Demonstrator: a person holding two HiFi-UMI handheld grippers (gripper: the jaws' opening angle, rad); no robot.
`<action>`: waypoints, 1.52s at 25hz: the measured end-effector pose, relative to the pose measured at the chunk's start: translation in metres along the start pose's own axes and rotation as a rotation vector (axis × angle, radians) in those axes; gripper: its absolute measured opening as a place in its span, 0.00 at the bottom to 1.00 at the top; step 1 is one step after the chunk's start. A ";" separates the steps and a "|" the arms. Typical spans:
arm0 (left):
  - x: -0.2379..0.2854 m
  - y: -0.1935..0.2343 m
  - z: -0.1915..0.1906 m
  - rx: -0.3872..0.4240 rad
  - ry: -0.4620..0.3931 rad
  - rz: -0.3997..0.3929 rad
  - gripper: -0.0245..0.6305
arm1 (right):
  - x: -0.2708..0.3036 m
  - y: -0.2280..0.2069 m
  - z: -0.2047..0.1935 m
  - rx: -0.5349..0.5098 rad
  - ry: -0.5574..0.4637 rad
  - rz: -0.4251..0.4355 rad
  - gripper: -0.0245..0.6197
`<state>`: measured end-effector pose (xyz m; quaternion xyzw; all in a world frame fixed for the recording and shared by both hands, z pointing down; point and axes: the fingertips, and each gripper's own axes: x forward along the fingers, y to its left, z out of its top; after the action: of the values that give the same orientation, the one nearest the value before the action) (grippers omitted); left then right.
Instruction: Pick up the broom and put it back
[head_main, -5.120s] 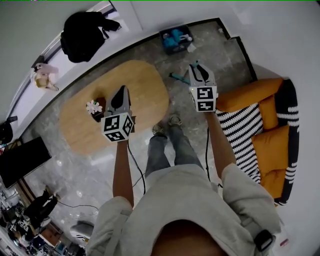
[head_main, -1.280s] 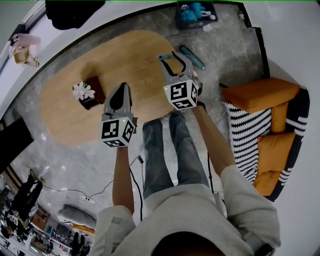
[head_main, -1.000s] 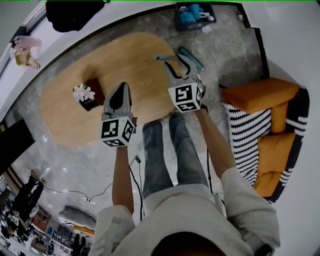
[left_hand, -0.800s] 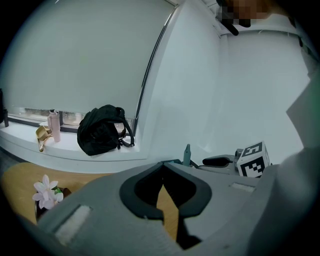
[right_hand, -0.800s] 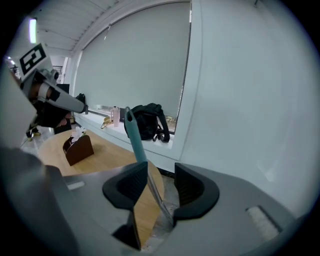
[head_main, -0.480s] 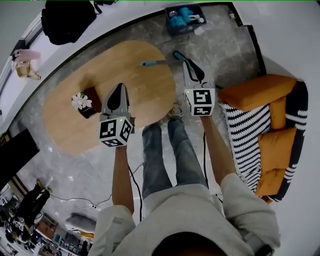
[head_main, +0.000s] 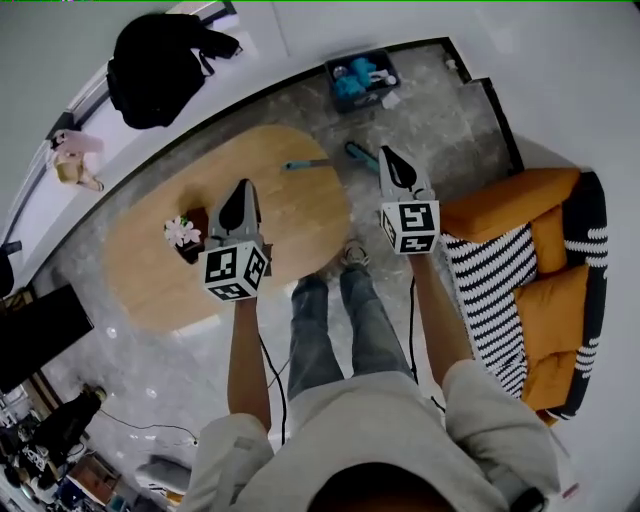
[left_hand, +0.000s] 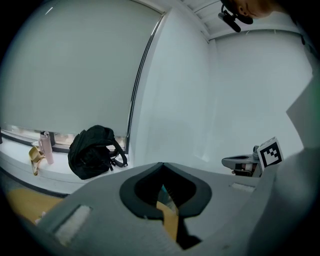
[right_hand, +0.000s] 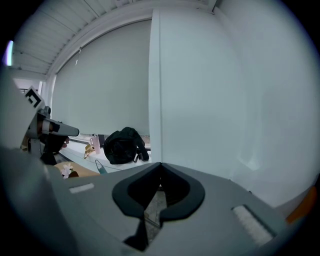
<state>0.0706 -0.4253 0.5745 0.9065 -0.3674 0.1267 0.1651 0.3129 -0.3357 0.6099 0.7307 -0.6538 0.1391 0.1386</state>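
Broom (head_main: 305, 163), as best I can tell, is the thin teal stick lying flat at the far edge of the wooden surface (head_main: 290, 225). A second teal piece (head_main: 360, 155) lies on the floor (head_main: 430, 110) just beside that edge; can't tell if it belongs to it. It looks like light, stiff, smooth plastic, so likely slippery between pads. Best to take hold mid-handle and across it, not at the tip, so it won't swing. Right hand-held gripper (head_main: 397, 165) is clenched with nothing in it, its jaws having just been closing. It hovers near the floor piece, apart from the broom. Left hand-held gripper (head_main: 242, 190) is also clenched and empty, over the surface. The surface is oval and also carries a small flower pot (head_main: 185, 232). Room: grey stone floor, an orange sofa (head_main: 530, 200) with a striped throw to the right, a black backpack (head_main: 160, 60) on the window ledge, and a bin (head_main: 358, 78) by the wall.
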 end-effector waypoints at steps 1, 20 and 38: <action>-0.001 0.001 0.011 0.005 -0.013 0.003 0.04 | -0.003 0.000 0.011 -0.005 -0.011 0.004 0.04; -0.061 -0.003 0.165 0.095 -0.141 0.027 0.04 | -0.065 0.017 0.192 -0.093 -0.173 0.048 0.04; -0.116 -0.010 0.212 0.123 -0.217 0.049 0.04 | -0.117 0.016 0.248 -0.104 -0.243 0.033 0.04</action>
<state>0.0198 -0.4288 0.3377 0.9141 -0.3966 0.0540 0.0654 0.2903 -0.3255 0.3366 0.7232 -0.6840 0.0179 0.0937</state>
